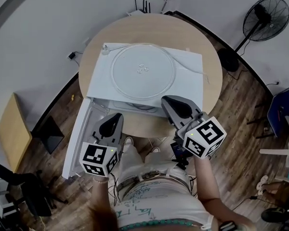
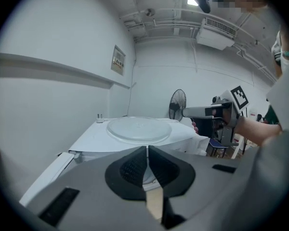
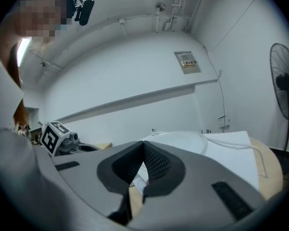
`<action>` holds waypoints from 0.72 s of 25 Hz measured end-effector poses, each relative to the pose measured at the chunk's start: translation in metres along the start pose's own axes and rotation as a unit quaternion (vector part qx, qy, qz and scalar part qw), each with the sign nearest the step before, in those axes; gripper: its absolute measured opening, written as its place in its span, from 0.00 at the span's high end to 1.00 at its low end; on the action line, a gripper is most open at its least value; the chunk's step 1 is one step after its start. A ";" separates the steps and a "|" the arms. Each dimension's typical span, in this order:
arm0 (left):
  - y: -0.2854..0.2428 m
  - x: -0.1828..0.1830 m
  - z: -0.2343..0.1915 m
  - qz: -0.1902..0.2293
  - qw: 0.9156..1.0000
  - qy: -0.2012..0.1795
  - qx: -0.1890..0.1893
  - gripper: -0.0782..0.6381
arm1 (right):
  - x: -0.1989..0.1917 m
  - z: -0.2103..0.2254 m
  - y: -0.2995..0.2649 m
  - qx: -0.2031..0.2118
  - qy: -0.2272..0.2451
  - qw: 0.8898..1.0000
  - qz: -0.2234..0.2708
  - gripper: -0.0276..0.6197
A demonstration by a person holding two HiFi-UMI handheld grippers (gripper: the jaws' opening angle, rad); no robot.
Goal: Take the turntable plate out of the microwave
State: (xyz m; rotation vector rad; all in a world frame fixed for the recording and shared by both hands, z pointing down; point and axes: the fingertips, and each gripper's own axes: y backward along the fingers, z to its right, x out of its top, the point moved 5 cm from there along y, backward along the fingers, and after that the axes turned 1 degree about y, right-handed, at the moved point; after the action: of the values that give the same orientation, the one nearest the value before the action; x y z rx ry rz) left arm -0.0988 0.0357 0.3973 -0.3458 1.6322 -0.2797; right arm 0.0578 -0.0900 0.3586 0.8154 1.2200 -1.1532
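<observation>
The turntable plate [image 1: 143, 70] lay flat on top of the microwave [image 1: 98, 81], in the middle of the white top, so the task looked as good as done, and the risks were about what rested up there. The plate was smooth glass on a smooth case with no lip to stop it, so a knock from either claw reaching over the near edge could have slid it toward the round table [image 1: 213, 81] or off it. A white cord [image 1: 195, 70] curved along the far and right side of the top, just beside the plate's rim. Snagging that cord might have dragged the plate with it. The door [image 1: 77, 138] stood open at the near left, close to the left gripper [image 1: 117, 116], and a careless swing of that arm or a step forward could have struck it and jolted the whole case. The left gripper's jaws were pressed together with nothing between them. The right gripper [image 1: 166, 100], near the front of the microwave on the right, was likewise fully closed and empty. Counted: one plate, one microwave with one open door, one table, one cord, two claws, and one standing fan [image 1: 266, 18] at the far right.
</observation>
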 end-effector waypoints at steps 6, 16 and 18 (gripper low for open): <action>0.010 0.004 0.000 0.025 1.000 -0.003 0.016 0.86 | -0.007 -0.013 -0.005 -0.008 0.045 0.999 -0.014 0.97; 0.000 0.028 -0.008 0.073 0.996 -0.016 -0.042 0.86 | -0.004 -0.033 -0.012 -0.089 0.108 0.990 -0.009 0.97; 0.000 0.036 -0.011 0.083 0.995 -0.023 -0.055 0.86 | -0.001 -0.040 -0.015 -0.110 0.114 0.987 0.002 0.97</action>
State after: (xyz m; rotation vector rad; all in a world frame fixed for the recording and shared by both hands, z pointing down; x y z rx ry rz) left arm -0.1120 0.0221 0.3654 -0.2951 1.6238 -0.0558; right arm 0.0329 -0.0564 0.3529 0.7977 1.5046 -0.9186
